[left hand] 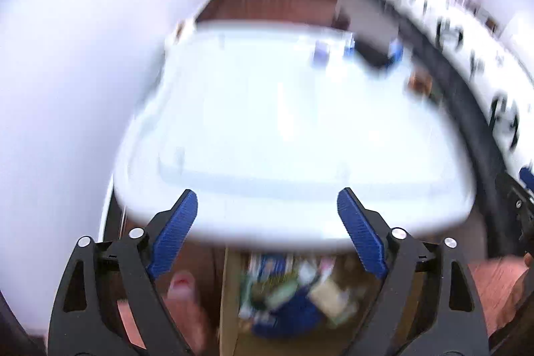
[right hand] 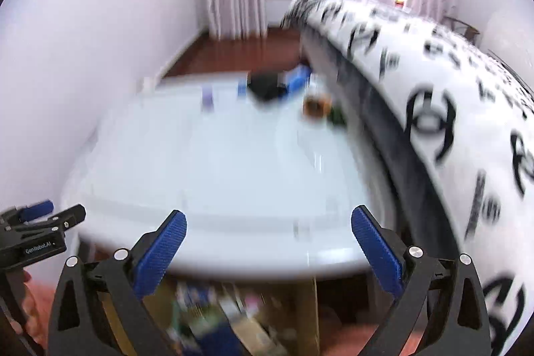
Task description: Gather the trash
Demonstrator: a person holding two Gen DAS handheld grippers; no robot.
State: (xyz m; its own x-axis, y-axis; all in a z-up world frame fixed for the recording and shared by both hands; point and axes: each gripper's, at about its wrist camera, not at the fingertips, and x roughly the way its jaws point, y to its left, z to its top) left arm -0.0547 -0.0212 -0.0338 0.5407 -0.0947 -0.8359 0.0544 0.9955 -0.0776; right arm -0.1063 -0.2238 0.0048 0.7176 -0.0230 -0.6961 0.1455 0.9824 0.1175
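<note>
Left wrist: left claw (left hand: 267, 202) spread wide, tilted over trash box (left hand: 230, 306).

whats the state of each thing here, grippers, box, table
left gripper: open, nothing between the pads
right gripper: open, nothing held
box: open on the floor below the table edge, holding mixed trash
table: a few blurred items at its far end, rest bare
</note>
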